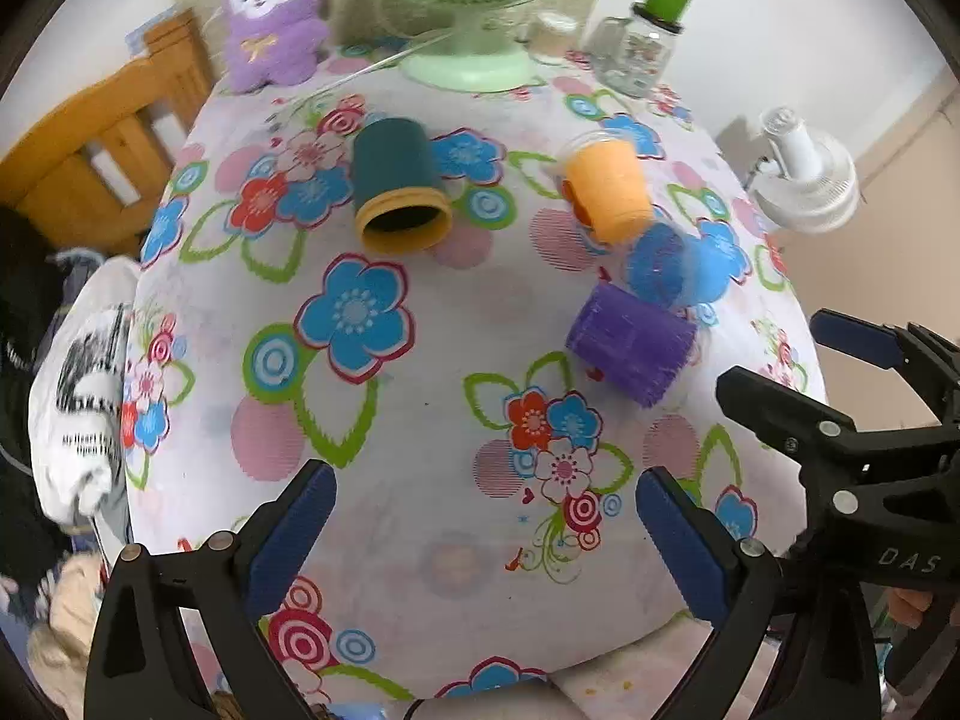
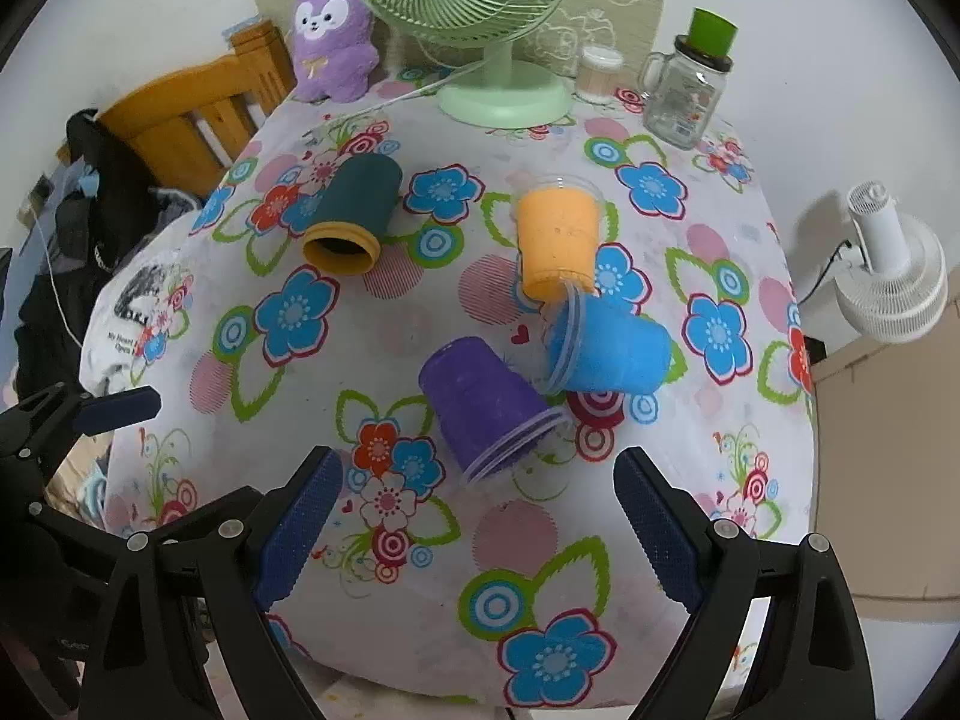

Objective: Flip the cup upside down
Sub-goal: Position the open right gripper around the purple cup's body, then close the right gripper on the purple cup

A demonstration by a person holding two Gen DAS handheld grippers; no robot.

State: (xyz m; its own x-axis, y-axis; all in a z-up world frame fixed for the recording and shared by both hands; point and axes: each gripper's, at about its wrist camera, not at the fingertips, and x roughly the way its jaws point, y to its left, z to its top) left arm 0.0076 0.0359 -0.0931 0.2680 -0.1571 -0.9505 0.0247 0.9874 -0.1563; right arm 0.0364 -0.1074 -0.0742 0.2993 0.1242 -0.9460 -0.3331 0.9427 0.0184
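Several cups lie on their sides on the flowered tablecloth (image 2: 420, 324). A dark green cup with a yellow rim (image 2: 354, 213) lies at the left, also in the left wrist view (image 1: 399, 183). An orange cup (image 2: 558, 240), a blue cup (image 2: 612, 348) and a purple cup (image 2: 486, 408) lie close together at the right; they also show in the left wrist view as orange (image 1: 609, 189), blue (image 1: 660, 264) and purple (image 1: 630, 342). My left gripper (image 1: 480, 534) is open and empty above the near table. My right gripper (image 2: 477, 534) is open and empty, just short of the purple cup.
A green desk fan (image 2: 480, 30), a purple plush toy (image 2: 333, 36), a small white jar (image 2: 600, 75) and a glass mug with a green lid (image 2: 690, 84) stand along the back edge. A wooden chair (image 2: 198, 114) is at the left, a white fan (image 2: 894, 276) at the right.
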